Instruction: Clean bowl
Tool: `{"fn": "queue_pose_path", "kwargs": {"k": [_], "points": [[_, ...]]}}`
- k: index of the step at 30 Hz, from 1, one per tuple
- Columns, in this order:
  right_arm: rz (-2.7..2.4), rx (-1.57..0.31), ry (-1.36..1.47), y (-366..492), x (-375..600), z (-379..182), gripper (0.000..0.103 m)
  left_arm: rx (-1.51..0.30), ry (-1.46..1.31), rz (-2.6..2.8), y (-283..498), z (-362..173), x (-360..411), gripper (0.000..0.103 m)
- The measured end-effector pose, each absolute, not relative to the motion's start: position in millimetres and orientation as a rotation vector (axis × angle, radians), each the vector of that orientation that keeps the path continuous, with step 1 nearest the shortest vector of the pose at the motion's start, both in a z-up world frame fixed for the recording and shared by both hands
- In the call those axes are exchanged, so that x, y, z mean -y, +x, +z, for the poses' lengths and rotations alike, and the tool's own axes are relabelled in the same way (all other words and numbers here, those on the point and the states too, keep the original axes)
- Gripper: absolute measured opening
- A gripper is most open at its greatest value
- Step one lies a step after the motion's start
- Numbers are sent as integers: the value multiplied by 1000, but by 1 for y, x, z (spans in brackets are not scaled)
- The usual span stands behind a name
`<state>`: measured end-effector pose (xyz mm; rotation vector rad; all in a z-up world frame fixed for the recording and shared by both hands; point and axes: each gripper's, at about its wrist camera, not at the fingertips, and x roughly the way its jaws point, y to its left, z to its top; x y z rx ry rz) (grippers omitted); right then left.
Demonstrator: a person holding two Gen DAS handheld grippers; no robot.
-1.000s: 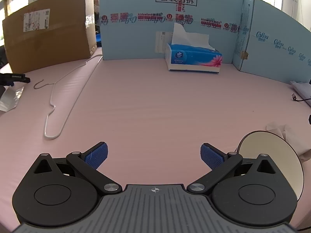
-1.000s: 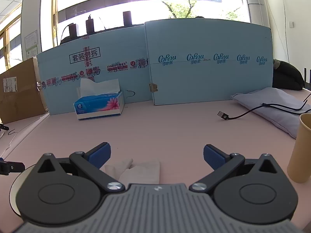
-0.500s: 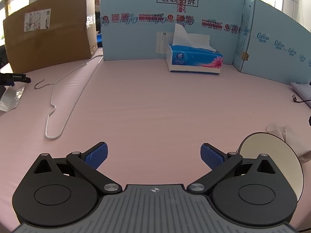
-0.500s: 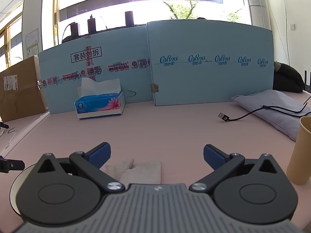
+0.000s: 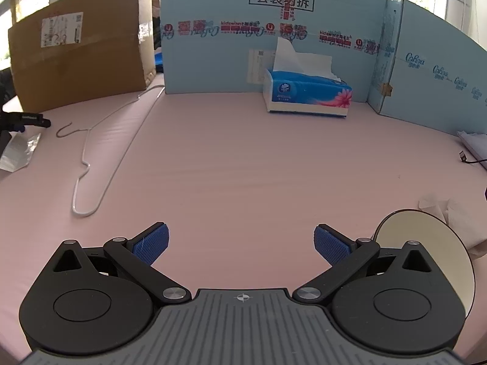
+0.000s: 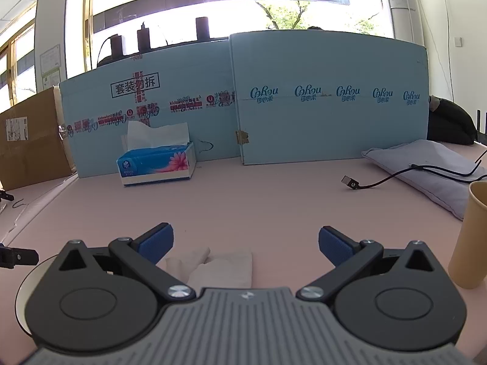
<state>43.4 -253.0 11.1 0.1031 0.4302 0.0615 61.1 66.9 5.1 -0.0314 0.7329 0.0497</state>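
A cream bowl (image 5: 426, 231) sits on the pink table at the lower right of the left wrist view, partly behind my left gripper's body. Its rim (image 6: 22, 286) shows at the lower left of the right wrist view. A crumpled white tissue (image 6: 219, 263) lies flat just ahead of my right gripper, between its fingers; it also shows beyond the bowl in the left wrist view (image 5: 447, 213). My left gripper (image 5: 242, 241) is open and empty, left of the bowl. My right gripper (image 6: 246, 240) is open and empty over the tissue's near end.
A blue tissue box (image 5: 307, 95) stands at the back against blue cardboard panels (image 6: 328, 100). A wire hanger (image 5: 100, 158) and brown carton (image 5: 82, 57) are at left. A tan cup (image 6: 470, 237), a grey pillow (image 6: 432, 170) and a cable (image 6: 374, 184) are at right.
Both views have shifted very slightly, the right gripper tilting a little. Both grippers stay open and nothing was picked up.
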Motion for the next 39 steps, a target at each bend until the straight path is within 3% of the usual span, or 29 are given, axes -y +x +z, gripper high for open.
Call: {"fn": "queue_pose_path", "kwargs": {"k": [39], "points": [[58,-433,98,44,252,11,103,-716,-32,80,59,12,-71,103]]}}
